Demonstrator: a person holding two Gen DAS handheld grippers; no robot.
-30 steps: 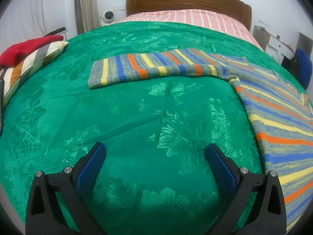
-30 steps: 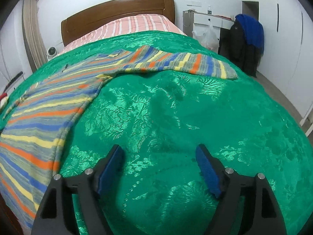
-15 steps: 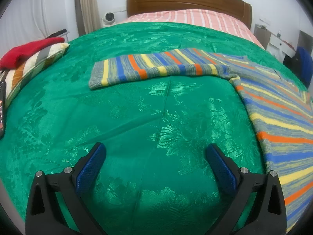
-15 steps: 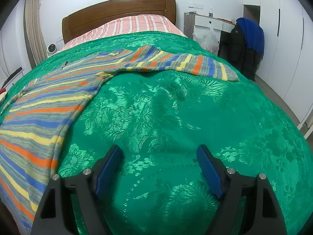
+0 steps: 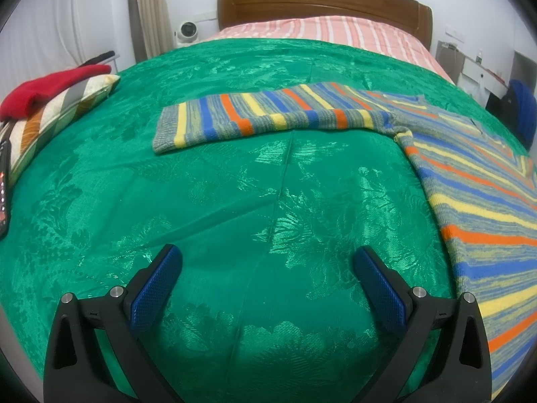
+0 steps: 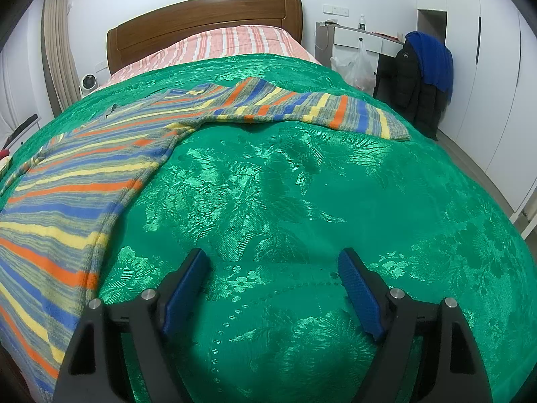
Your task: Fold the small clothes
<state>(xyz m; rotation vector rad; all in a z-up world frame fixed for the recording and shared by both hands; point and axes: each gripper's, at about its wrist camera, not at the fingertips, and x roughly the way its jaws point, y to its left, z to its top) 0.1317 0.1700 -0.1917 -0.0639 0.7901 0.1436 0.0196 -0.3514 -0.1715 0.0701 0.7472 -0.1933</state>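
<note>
A striped knit sweater (image 5: pixel 476 181) in grey, blue, yellow and orange lies flat on the green bedspread (image 5: pixel 235 201). In the left wrist view one sleeve (image 5: pixel 261 114) stretches out to the left; in the right wrist view the sweater body (image 6: pixel 67 194) lies at the left and the other sleeve (image 6: pixel 319 107) stretches right. My left gripper (image 5: pixel 266 262) hovers open over bare bedspread, below the sleeve and left of the body. My right gripper (image 6: pixel 273 265) is open above bare bedspread (image 6: pixel 335 201), right of the body. Nothing lies between either pair of blue pads.
A striped pillow (image 5: pixel 57 110) with a red garment (image 5: pixel 50 87) on it lies at the left bed edge, a dark remote (image 5: pixel 3 184) beside it. The wooden headboard (image 5: pixel 322 0) stands at the far end. A desk (image 6: pixel 362 40) and hanging jackets (image 6: pixel 426 77) stand right of the bed.
Both views shift slightly, and the sweater sits a little differently in each frame. The jaws stay open and the sweater lies as before.
</note>
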